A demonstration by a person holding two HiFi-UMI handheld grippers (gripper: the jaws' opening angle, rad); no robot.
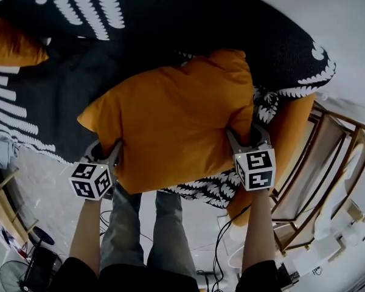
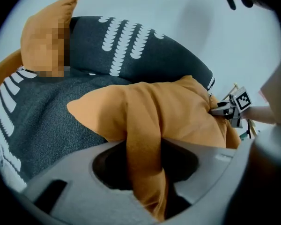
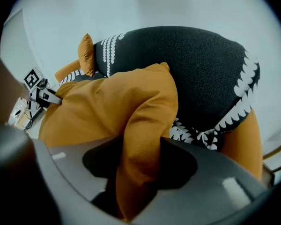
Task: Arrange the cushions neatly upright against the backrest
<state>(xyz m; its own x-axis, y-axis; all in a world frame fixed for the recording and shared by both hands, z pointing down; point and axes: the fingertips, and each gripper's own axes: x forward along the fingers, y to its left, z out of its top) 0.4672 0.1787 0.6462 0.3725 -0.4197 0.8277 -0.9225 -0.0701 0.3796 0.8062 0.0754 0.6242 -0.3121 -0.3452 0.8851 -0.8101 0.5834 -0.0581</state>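
A big orange cushion (image 1: 176,120) lies tilted on the dark seat with white leaf print (image 1: 61,96), its far corner towards the dark backrest (image 1: 188,17). My left gripper (image 1: 112,156) is shut on the cushion's near left edge; a fold of orange fabric (image 2: 145,168) runs between its jaws. My right gripper (image 1: 248,140) is shut on the near right edge, with another fold (image 3: 138,168) pinched between its jaws. A second orange cushion (image 1: 12,41) leans at the seat's far left end, also visible in the right gripper view (image 3: 85,55).
An orange side part of the sofa (image 1: 292,132) shows under the patterned cover at right. A wooden frame rack (image 1: 328,163) stands right of it. Cables (image 1: 222,248) trail on the pale floor by the person's legs. Clutter sits at lower left (image 1: 12,224).
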